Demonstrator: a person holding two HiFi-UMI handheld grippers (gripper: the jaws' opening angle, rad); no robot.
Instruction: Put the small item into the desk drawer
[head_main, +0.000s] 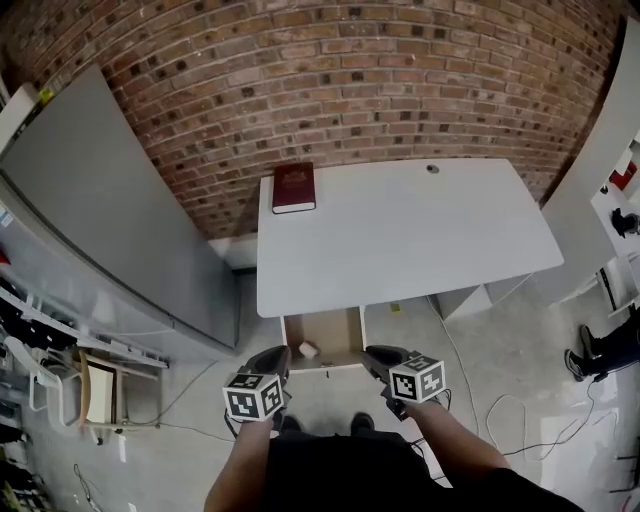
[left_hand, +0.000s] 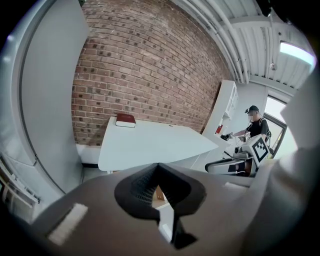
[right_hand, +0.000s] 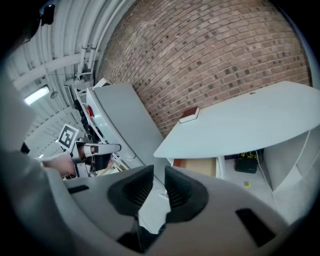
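Although the drawer (head_main: 340, 335) stands open under the near edge of the white tabletop (head_main: 400, 235), neither gripper is touching it. At far left a big grey panel (head_main: 100, 200) runs along the brick wall (head_main: 330, 70). Next comes the left gripper (head_main: 272, 357), held just in front of the drawer's left front corner. In the left gripper view its jaws meet at the tips, clenched on nothing. Above it in the head view, on the far left corner of the tabletop, lies a red book (head_main: 293, 187).

The small item (head_main: 308, 349) is a pale lump, too small to tell what it is made of. It rests on the drawer's brown bottom near the front left, close to the left gripper's tips but apart from them. Further right, the right gripper (head_main: 384, 356) hangs by the drawer's other front corner. In the right gripper view its jaws stand a narrow slot apart, empty, with only the floor showing through.

Judging by its size, the item should be very light and easy to knock aside or squirt out of a hard pinch. If it needed moving, the sound hold would be from above, across its middle, with gentle pressure. As things lie it looks already delivered — what seems left is pushing the drawer front home.
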